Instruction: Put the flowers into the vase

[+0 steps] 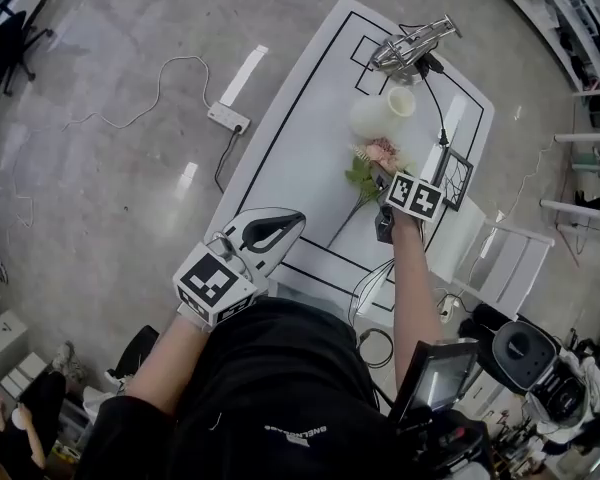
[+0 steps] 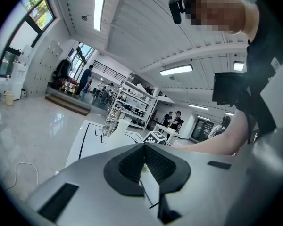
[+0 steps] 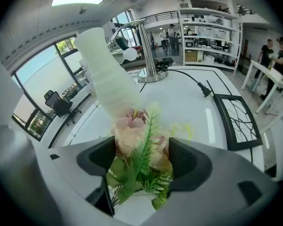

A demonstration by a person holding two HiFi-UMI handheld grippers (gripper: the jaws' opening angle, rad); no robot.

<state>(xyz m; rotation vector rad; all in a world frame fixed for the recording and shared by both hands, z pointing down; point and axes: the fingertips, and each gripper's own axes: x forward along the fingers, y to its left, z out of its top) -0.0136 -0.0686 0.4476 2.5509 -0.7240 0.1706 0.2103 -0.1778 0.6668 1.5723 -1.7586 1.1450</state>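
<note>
On the white table (image 1: 300, 138), we are holding our right gripper (image 3: 142, 160) down over the flowers (image 1: 378, 158), its jaws spread wide with the pink blooms and green leaves between them, unsqueezed. The flowers are lying flat just beside the white vase (image 1: 383, 114), stem pointing toward us. We are holding our left gripper (image 2: 144, 147) off the table's near edge, jaws together, empty.

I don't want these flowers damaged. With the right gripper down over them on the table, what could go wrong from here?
1. The open jaws of the right gripper straddle the flowers at their pink heads, not at the stem; closing here might crush petals.
2. The vase stands just beyond the flower heads; pushing further forward could knock it over.
</note>
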